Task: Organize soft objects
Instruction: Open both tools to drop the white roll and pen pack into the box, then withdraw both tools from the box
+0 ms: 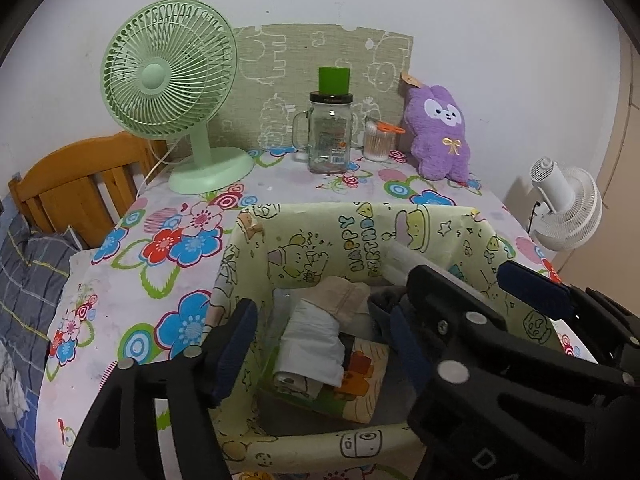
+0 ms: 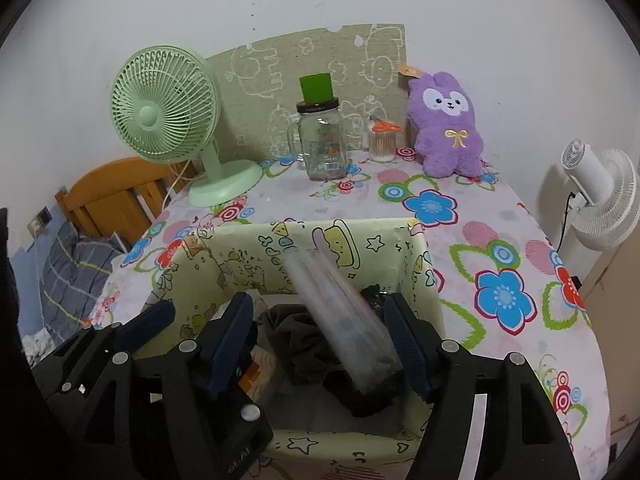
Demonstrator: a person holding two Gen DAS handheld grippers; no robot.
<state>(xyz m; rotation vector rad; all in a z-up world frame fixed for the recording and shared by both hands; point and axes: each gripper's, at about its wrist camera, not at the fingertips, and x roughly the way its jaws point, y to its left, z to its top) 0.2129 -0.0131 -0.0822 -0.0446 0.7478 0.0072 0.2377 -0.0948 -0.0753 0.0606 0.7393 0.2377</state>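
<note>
Clear packet (image 2: 340,312): a long, blurred, transparent bag is seen between the spread fingers of the right gripper (image 2: 324,344); no pad is seen pressing on it, so it is judged released into the box.
Long axis: the packet is tilted, its near end low over the dark clothes (image 2: 304,344) and its far end raised toward the box's back wall; in the left wrist view the far end (image 1: 404,256) is shown leaning near that wall.
Box (image 2: 420,280): a pale green storage box printed with cartoons, standing on the flowered tablecloth (image 2: 500,292); inside are the dark clothes on the right and a white folded bundle (image 1: 316,344) with a beige cloth (image 1: 348,292) on the left.
Right gripper state: unclenched, nothing grasped; the packet lies straight ahead of it, against the inner side of its right finger.
Left gripper (image 1: 324,344) state: unclenched and empty, held over the box's left half above the white bundle.
Nearer hand: the right one is judged nearer the packet; the left lies beside it, to the left.
Purple plush (image 2: 448,128): a soft toy is propped well apart at the table's far edge, past the glass jar (image 2: 322,144) and the green fan (image 2: 168,116); it is judged a candidate still to be put away.
</note>
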